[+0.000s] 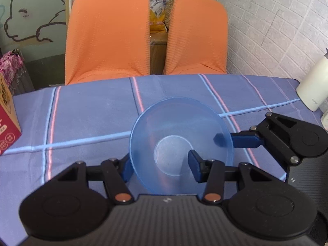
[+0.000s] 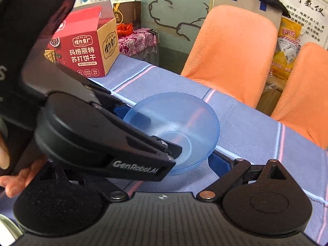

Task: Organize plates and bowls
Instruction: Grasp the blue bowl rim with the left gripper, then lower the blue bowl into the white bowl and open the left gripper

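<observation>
A: What's the room like?

B: Two chairs in orange ribbed covers stand behind a table spread with a blue-violet cloth crossed by pink and pale blue stripes. A white brick-pattern wall is at the right, and a red and tan cracker box stands on the cloth.

A: And the left tool?

B: The left tool is clamped on the bowl: one blue pad outside the near wall, the other inside, pressing the rim between them.

A: The right one?

B: The right tool reaches the opposite side of the rim. One blue finger lies against the wall, but I cannot tell whether it is pinching; its own camera is largely blocked by the left tool's black body.

A: The bowl itself?

B: Translucent blue plastic, round, smooth, with a flat circular base; the stripes show through it. It is empty, tilted, near the table's middle, just in front of both tools.
</observation>
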`<state>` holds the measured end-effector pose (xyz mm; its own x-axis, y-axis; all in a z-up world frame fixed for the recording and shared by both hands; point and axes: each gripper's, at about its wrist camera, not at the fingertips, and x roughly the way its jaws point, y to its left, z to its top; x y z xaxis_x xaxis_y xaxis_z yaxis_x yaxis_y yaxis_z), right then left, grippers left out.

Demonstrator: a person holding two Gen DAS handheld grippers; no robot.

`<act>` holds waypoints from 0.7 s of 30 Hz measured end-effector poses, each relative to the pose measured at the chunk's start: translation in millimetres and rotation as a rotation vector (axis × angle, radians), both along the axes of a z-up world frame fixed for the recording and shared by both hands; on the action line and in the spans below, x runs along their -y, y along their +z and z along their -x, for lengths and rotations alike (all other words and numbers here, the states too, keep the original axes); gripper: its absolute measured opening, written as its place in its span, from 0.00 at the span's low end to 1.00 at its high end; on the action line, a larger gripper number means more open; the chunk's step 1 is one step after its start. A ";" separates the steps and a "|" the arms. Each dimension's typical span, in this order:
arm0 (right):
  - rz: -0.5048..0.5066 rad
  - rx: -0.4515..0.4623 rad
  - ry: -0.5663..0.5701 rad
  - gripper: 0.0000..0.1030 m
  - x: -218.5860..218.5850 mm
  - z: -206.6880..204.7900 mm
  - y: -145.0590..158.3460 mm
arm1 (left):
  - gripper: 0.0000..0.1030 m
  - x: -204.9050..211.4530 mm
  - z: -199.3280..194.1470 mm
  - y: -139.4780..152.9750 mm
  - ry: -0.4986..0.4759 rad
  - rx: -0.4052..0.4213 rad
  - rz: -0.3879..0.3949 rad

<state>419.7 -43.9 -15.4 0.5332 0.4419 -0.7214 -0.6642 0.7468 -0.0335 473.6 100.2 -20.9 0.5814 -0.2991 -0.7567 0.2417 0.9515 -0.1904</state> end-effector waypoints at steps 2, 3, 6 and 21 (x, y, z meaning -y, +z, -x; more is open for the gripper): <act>0.011 0.002 -0.001 0.83 0.3 6.6 3.4 | 0.47 6.3 14.0 6.1 -0.003 0.004 0.007; 0.013 0.000 -0.001 0.83 2.0 10.6 5.1 | 0.47 9.9 21.6 9.5 -0.006 0.007 0.010; 0.004 -0.002 -0.006 0.83 11.7 27.6 13.5 | 0.47 23.8 48.1 20.9 -0.024 0.021 0.018; 0.003 0.011 -0.092 0.84 84.2 149.2 43.9 | 0.47 120.2 174.9 46.3 -0.190 0.052 0.043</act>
